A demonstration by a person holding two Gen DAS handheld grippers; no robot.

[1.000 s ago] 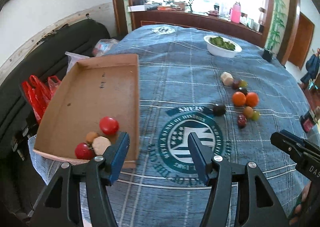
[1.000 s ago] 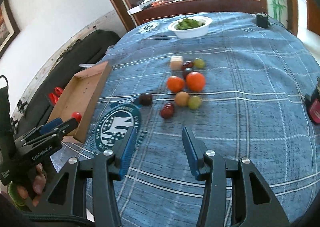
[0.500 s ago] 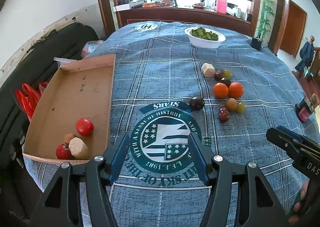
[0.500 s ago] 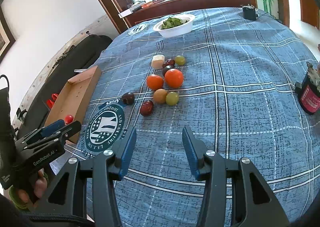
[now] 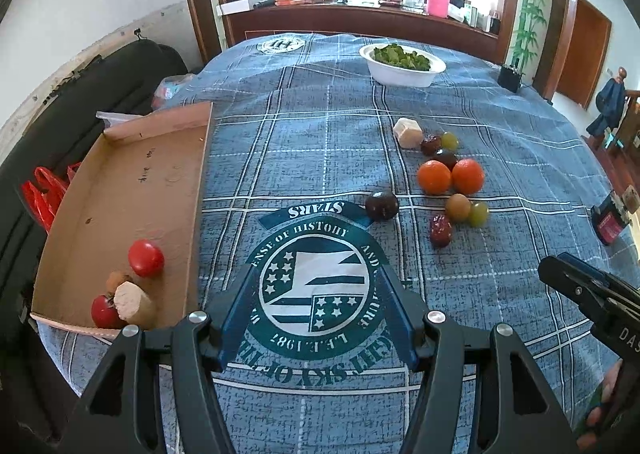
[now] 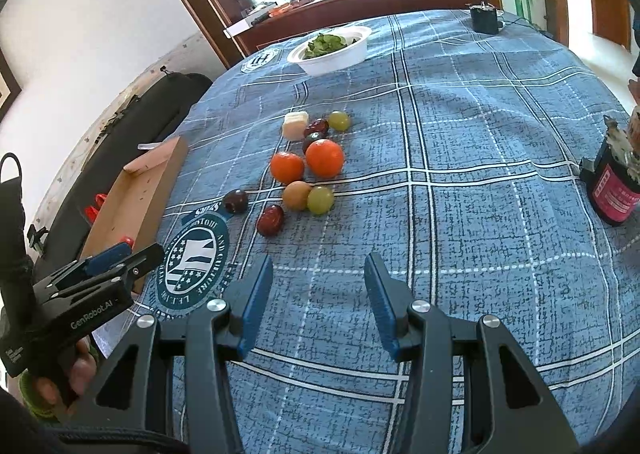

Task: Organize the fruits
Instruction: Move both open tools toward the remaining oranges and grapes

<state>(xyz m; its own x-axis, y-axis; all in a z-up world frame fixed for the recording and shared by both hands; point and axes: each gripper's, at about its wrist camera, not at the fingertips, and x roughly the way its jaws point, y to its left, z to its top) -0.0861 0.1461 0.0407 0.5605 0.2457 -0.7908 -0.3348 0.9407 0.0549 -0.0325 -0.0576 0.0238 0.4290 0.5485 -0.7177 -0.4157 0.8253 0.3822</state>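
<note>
Left tool (image 6: 120, 258) reads "GenRobot.AI" (cloth crest (image 5: 314, 290): "STARS").

Round seal (image 5: 313, 295) on the blue cloth: "STARS" on its banner, "OF HISTORY", "AND" and "L.F.E. 1987" on the ring, all read upside down from the left wrist view.
Small crest (image 5: 281, 43), far end of the cloth beyond the seal: "H".
Left claw (image 6: 103, 267) body: "GenRobot.AI".
Right claw (image 5: 560, 270) body: "DAS", cut off at the edge.

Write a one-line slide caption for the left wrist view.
Open left claw hovers above the tablecloth between the cardboard tray and loose fruit.
</note>
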